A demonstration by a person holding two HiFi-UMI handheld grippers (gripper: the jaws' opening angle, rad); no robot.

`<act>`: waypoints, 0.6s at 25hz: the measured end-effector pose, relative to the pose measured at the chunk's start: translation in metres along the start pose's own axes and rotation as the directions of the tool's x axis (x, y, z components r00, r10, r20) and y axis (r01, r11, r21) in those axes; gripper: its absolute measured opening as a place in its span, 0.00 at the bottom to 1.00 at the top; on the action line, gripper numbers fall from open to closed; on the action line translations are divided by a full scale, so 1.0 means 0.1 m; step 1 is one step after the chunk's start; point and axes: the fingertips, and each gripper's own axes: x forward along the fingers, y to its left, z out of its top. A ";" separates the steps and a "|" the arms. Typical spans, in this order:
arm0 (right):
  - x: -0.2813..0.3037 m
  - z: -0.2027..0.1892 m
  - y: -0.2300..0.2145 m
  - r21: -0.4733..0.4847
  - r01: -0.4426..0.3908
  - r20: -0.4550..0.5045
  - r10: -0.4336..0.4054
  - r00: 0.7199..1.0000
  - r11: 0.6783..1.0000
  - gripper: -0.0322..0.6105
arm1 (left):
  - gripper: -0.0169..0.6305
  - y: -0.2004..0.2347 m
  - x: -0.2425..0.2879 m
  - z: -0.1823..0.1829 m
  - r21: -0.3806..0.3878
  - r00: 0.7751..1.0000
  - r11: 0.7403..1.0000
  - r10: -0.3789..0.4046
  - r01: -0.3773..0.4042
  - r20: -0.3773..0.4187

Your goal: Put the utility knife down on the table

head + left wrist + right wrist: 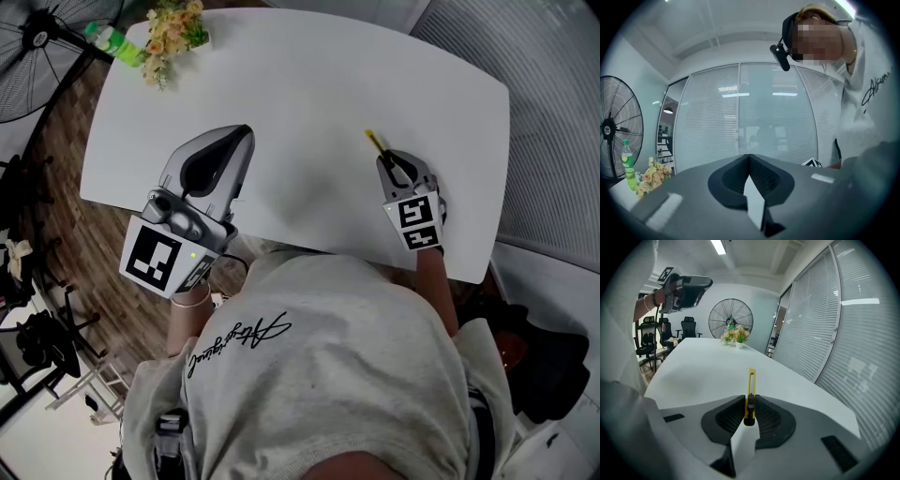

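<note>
The right claw point(749, 400) is clamped on the utility knife point(751, 383), its 2 jaws pressed against the knife's black rear end. The yellow body sticks straight out ahead of the jaws over the white desk point(309, 94). Whether the knife's tip touches the desk cannot be told.

A bunch of flowers point(174, 30) sits at one far corner of the desk. The right claw and the knife are well apart from the flowers, across the desk at the opposite, near edge. In the right claw's view the knife points roughly toward the flowers. A green bottle point(114, 42) lies just beside the flowers at the desk's rim, and a black standing fan point(37, 45) stands just behind them, off the desk.

The left claw point(242, 133) has its 2 jaws pressed together with nothing between them. It is on the same side of the desk as the flowers, nearer to them than the right claw is, and lifted off the surface. In its own view it is tilted upward, with the flowers low at the left and a glass wall with blinds point(750, 112) ahead. The person wears a grey shirt point(319, 356).
</note>
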 end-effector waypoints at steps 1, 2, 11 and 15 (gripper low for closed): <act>0.01 -0.01 0.00 0.003 -0.003 -0.002 0.003 1.000 1.000 0.15 | 0.02 0.00 0.00 0.00 0.000 1.000 1.000 -0.002 0.002 0.000; 0.02 -0.01 0.00 0.007 -0.006 -0.003 0.006 1.000 1.000 0.15 | 0.02 0.00 0.01 -0.01 0.000 1.000 1.000 -0.004 0.004 -0.001; 0.11 -0.11 0.04 0.010 -0.016 -0.050 0.017 0.999 1.000 0.15 | 0.02 0.00 -0.02 -0.03 -0.003 1.000 1.000 -0.006 0.006 -0.004; 0.15 -0.14 0.04 0.031 -0.032 -0.060 0.034 0.998 0.999 0.15 | 0.02 -0.01 -0.01 -0.04 -0.002 1.000 1.000 -0.009 0.009 -0.004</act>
